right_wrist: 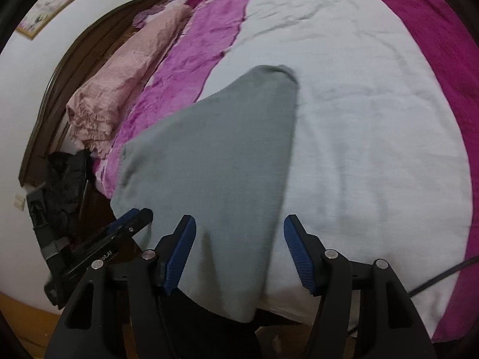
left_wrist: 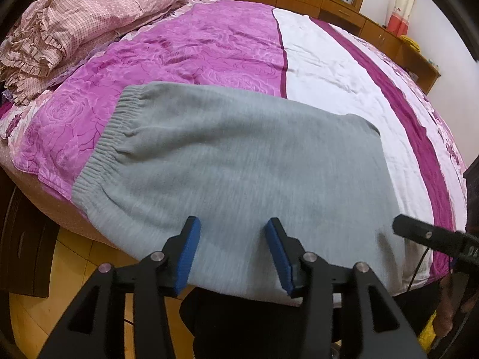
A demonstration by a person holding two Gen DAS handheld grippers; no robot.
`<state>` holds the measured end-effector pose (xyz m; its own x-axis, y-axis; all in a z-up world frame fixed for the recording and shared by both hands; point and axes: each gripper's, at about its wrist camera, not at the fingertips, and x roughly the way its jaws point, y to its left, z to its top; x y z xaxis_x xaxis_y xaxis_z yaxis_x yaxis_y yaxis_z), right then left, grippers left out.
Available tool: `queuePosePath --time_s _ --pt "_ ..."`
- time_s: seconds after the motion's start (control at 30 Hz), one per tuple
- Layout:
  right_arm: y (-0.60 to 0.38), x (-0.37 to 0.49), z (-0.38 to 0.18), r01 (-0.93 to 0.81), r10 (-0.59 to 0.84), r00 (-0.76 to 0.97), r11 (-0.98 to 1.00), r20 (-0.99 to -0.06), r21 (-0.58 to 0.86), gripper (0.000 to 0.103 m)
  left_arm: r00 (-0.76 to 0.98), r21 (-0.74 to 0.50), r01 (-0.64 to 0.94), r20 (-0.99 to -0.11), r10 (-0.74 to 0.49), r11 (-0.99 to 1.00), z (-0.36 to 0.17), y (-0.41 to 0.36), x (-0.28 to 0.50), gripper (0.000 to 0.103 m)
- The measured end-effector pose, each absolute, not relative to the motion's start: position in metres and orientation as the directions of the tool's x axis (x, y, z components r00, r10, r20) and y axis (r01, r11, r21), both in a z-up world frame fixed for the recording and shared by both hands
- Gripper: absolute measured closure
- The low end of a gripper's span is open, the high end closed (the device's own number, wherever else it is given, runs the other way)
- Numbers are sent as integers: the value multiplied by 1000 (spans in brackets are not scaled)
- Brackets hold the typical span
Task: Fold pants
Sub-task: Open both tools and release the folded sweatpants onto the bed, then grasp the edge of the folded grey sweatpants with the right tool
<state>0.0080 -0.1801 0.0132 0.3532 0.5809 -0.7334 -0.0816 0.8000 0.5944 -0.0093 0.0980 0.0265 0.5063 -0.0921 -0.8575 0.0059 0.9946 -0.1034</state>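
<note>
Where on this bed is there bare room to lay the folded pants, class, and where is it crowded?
Free: the white stripe of the bedspread, bordered by the grey pants on its near left and the dark magenta band on its right. The purple rose panel beyond the waistband is also bare. Crowded: the far left corner, under the heaped pink bedding.

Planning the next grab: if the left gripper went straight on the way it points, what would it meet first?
Probably the grey pants: the open left gripper points right at their near edge on the bed, nothing between. Depth is hard to judge.
</note>
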Motion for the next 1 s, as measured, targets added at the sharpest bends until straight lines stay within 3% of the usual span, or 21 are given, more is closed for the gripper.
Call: queuePosePath --time_s 0.3,0.47,0.7,0.9,1.0 --pt "-174 10 -2 -94 570 364 809 -736 580 47 507 -102 6 -857 -91 995 27 98 -9 51" --pt "-173 7 -4 -127 593 374 794 -713 594 40 506 -94 6 -858 -84 996 25 97 -9 49" --pt "-179 9 -3 -68 684 351 700 -640 711 40 506 -94 6 -859 -84 996 25 96 -9 48" --pt "-175 7 -8 -105 663 380 724 -645 682 46 506 -93 6 -858 -83 996 25 96 -9 47" --pt "-177 6 -10 -95 652 389 731 -650 676 57 507 -93 6 -858 -83 996 25 96 -9 47"
